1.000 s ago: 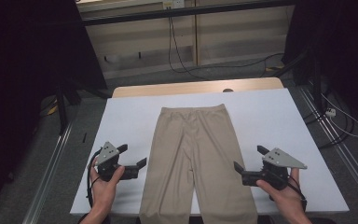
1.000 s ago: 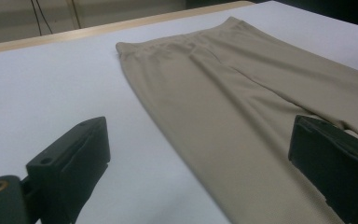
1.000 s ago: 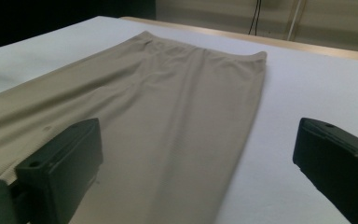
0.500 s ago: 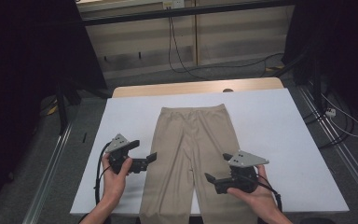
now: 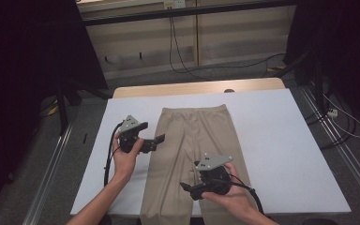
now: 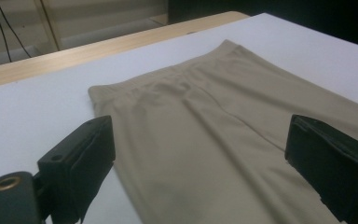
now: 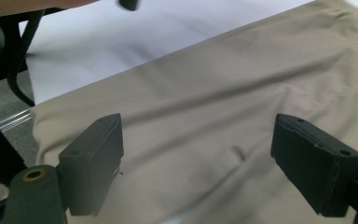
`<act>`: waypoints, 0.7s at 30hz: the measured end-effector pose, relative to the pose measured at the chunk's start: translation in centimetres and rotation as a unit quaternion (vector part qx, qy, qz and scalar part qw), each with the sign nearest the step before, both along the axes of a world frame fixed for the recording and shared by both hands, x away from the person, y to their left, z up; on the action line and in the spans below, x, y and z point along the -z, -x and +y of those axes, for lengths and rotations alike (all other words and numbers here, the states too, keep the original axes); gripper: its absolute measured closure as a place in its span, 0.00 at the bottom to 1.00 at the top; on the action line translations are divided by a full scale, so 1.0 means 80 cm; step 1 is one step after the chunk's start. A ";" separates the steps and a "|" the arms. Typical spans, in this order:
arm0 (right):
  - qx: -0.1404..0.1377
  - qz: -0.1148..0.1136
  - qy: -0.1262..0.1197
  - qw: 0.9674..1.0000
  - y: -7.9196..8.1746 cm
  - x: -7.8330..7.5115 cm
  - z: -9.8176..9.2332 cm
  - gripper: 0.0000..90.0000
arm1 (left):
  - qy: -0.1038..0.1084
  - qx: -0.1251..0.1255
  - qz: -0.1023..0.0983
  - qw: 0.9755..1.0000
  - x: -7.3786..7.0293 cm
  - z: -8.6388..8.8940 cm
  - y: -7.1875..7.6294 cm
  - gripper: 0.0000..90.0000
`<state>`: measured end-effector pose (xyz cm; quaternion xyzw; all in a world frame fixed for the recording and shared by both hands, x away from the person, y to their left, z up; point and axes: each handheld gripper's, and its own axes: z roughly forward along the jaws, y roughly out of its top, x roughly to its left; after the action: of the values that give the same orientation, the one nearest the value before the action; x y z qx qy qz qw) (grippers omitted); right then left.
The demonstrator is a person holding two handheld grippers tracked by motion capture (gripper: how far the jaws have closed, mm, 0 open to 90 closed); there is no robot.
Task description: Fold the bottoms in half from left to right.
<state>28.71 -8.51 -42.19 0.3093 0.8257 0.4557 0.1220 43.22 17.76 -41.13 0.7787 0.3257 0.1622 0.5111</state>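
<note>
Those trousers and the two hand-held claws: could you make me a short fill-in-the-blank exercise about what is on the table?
1. The trousers lying flat on the white table are ____ in colour.
2. The waistband lies at the table's ____ end, away from the person.
3. The right gripper is above the trousers with its jaws ____, nothing pinched.
4. The left gripper points at the trousers' ____ edge, as the high view shows it.

Missing words: beige; far; open; left

Probably a lab: white-covered table (image 5: 304, 154), floor cables (image 5: 187, 61), black curtains (image 5: 23, 70).
</note>
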 end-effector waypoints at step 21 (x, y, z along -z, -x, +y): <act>-0.043 0.048 0.065 0.996 -0.019 0.024 0.116 0.36 | -0.011 -0.008 0.013 1.000 0.014 0.001 -0.056 0.07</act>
<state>30.24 0.79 -44.09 0.2864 0.8711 0.3902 0.0828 47.70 17.81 -42.27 0.7839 0.3367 0.1598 0.4966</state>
